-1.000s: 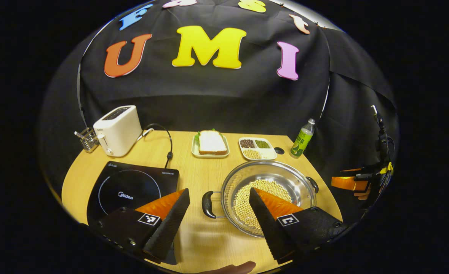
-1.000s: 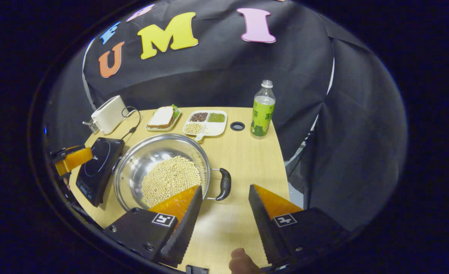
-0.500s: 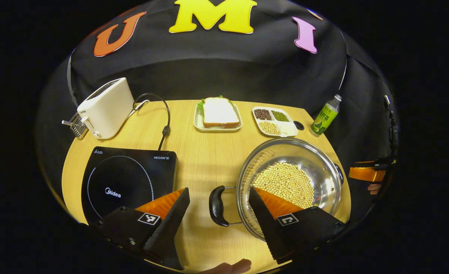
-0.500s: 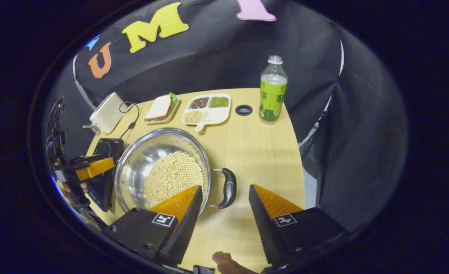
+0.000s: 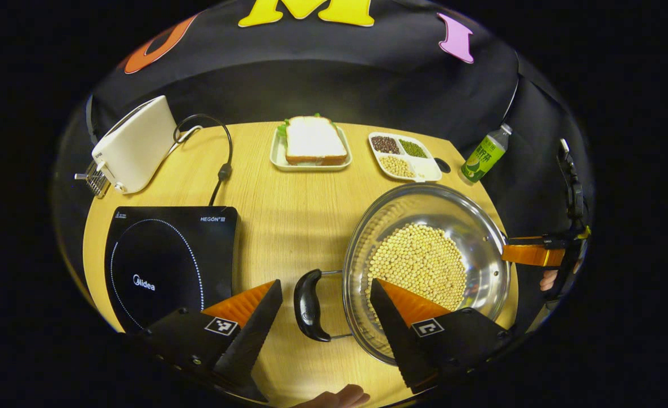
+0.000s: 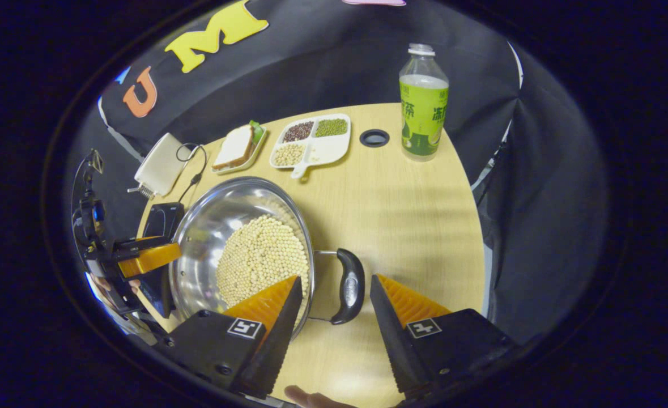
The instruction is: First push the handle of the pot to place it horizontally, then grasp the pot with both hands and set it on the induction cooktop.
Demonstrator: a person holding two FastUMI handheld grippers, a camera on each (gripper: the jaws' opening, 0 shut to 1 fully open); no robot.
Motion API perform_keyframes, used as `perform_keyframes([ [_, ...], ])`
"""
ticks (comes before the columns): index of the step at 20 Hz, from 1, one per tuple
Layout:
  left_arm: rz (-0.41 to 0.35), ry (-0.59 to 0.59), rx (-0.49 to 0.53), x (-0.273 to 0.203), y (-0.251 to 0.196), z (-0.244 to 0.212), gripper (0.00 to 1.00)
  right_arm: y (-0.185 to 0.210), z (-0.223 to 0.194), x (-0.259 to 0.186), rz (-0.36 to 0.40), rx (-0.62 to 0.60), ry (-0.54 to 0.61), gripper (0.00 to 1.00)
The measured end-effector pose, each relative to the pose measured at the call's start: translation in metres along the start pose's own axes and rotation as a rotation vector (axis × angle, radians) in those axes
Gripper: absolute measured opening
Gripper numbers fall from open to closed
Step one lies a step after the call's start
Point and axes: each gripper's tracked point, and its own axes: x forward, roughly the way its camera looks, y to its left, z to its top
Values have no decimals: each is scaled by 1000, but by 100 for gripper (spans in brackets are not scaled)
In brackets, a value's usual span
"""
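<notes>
Straddling the pot's two black handles, both grippers hang over a wooden table (image 5: 288, 192) with their fingers wide apart and holding nothing. In the left gripper view, the left gripper (image 5: 325, 317) frames one handle (image 5: 308, 304) at the bottom centre, while the steel pot (image 5: 481, 238), its floor covered in pale beans (image 5: 418, 266), sits at the lower right and the cooktop (image 5: 164, 255) lies flat at the lower left, well apart from it. In the right gripper view, the right gripper (image 6: 336, 314) brackets the other handle (image 6: 349, 286) at the bottom centre, with the pot (image 6: 220, 209) to its left. Neither handle is touched yet, so the lift appears still to come. The likely hazards: an uneven squeeze could let a smooth handle slip, and a tilt in carrying would probably send beans over the low rim; the pot must also cross bare table without catching the cooktop's edge. Writing on the cooktop reads "Midea" near its ring, with a smaller word at its upper right corner that seems to read "HEGON". A toaster (image 5: 132, 144), sandwich (image 5: 314, 140), divided tray (image 5: 404, 157) and green bottle (image 6: 423, 99) line the far edge; the bottle's label is not legible.
</notes>
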Motion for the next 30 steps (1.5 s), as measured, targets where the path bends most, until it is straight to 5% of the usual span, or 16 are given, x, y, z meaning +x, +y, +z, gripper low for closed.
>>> perform_keyframes([
  [4,30,63,-25,13,6,-10,93,4,-7,11,30,24,51,78],
  [6,13,81,-40,13,1,-11,59,1,-7,12,16,31,68,66],
  [8,11,84,-25,15,2,-12,75,1,-7,13,11,37,75,63],
  [9,9,87,-14,15,1,-12,63,0,-8,13,9,38,82,63],
  [11,0,94,-5,14,1,-11,72,0,-9,13,11,29,102,60],
  [13,-17,104,-1,14,1,-12,62,0,-7,14,18,25,112,61],
  [14,-23,104,-5,12,2,-11,72,1,-6,15,25,28,117,60],
  [15,-25,106,-10,12,2,-11,61,1,-6,15,39,25,123,61],
  [19,-19,97,0,13,3,-10,61,2,-4,16,64,52,124,59],
  [30,23,-89,1,18,4,1,60,2,-4,16,32,93,-158,55],
])
